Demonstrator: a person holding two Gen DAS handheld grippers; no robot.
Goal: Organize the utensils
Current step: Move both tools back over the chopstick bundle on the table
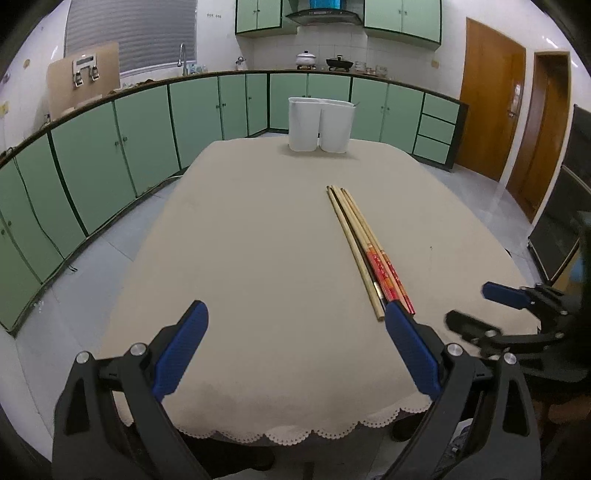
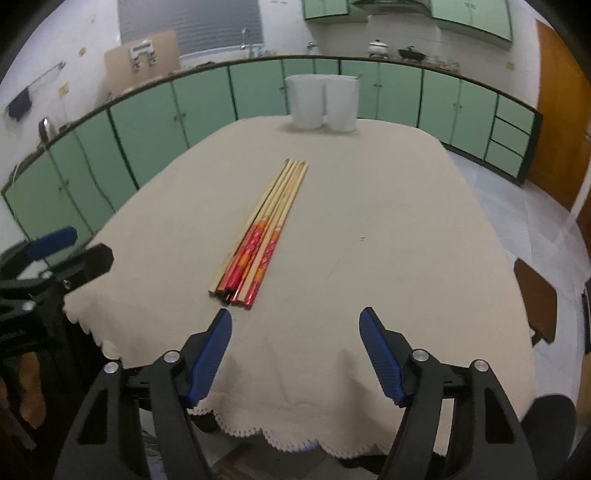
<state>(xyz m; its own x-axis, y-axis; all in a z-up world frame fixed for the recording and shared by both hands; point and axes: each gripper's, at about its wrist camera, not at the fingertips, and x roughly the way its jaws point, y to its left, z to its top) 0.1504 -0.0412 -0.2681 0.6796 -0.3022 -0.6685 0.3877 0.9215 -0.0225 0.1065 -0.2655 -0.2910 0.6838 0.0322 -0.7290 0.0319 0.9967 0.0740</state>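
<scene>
A bundle of chopsticks [image 2: 260, 236] lies on the cream tablecloth [image 2: 388, 229] at the centre of the right wrist view, red-painted ends toward the lower edge; in the left wrist view it sits right of centre. A white 2-compartment holder [image 1: 320, 125] stands at the top centre, well apart from the bundle. The left gripper [image 1: 295, 350] is spread wide with nothing between its blue pads; the right gripper [image 2: 295, 354] is likewise released and empty. Only the left view shows the range hood [image 1: 324, 13] and 2 brown doors [image 1: 491, 110]; only the right shows a brown chair seat [image 2: 537, 299] at right.
</scene>
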